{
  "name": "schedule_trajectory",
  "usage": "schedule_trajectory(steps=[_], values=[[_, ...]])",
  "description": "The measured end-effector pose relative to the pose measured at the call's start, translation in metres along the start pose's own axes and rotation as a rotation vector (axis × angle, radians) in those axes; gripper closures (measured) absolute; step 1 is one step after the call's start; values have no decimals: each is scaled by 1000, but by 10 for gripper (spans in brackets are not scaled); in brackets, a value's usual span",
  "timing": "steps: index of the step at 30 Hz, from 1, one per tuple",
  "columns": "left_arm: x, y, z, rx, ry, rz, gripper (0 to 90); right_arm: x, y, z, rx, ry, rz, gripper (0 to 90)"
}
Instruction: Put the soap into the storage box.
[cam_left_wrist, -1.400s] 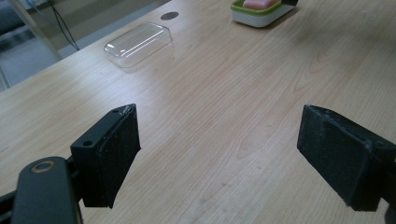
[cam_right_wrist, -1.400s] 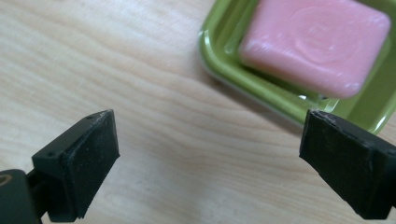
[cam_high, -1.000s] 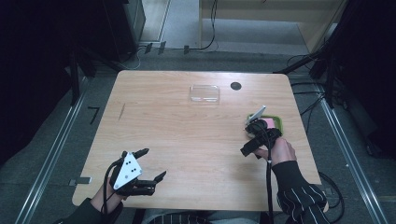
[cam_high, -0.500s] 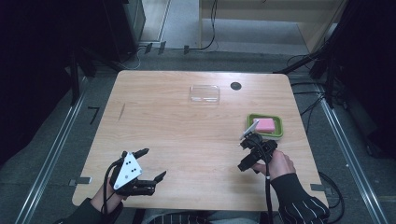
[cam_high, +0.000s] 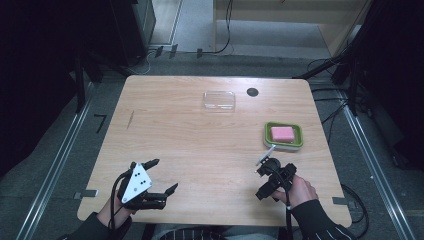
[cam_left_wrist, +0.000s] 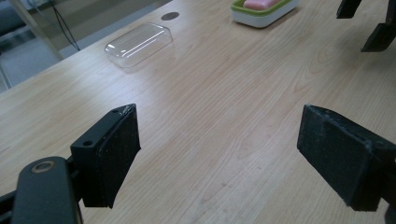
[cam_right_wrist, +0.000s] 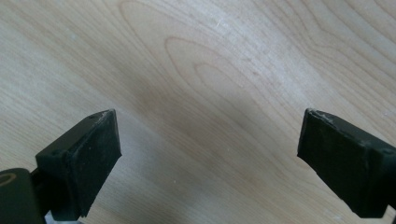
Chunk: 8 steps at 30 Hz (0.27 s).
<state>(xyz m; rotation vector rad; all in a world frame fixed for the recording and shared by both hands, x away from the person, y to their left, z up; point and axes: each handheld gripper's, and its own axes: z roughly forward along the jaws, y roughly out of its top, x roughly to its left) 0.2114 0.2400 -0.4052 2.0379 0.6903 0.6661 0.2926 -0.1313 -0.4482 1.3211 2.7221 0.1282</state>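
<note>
Since the earlier frames, the right gripper (cam_high: 265, 176) has been drawn back from the green tray (cam_high: 298, 142) toward the near edge of the table (cam_high: 200, 145), and it is now seen well apart from the tray, which is left uncovered. No shift is seen in the left gripper (cam_high: 165, 176), which is held at the near left corner as before.

The tray is a small rounded rectangle with a lime-green rim over a white base, and a pink, soft-edged block of soap (cam_high: 283, 133) is seen lying inside it, toward the right side of the table. A clear, glossy plastic lid (cam_high: 219, 99) of similar rounded shape lies farther back near the middle, with a small dark round disc (cam_high: 252, 92) just beside it. The tabletop is pale wood with a visible wavy grain.

In the right gripper view, the right gripper's jaws are seen spread apart with matte, slightly scuffed black pads (cam_right_wrist: 95, 154); they have just been closing somewhat, and only bare wood is seen between them. In the left gripper view, the left gripper's jaws are likewise held wide, nothing being gripped or touched.
</note>
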Motion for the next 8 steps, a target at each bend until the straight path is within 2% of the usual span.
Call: schedule_trajectory(steps=[8], values=[[0,1,1,-2,4,-4,140,0,-15,0,-36,3,-20,107]])
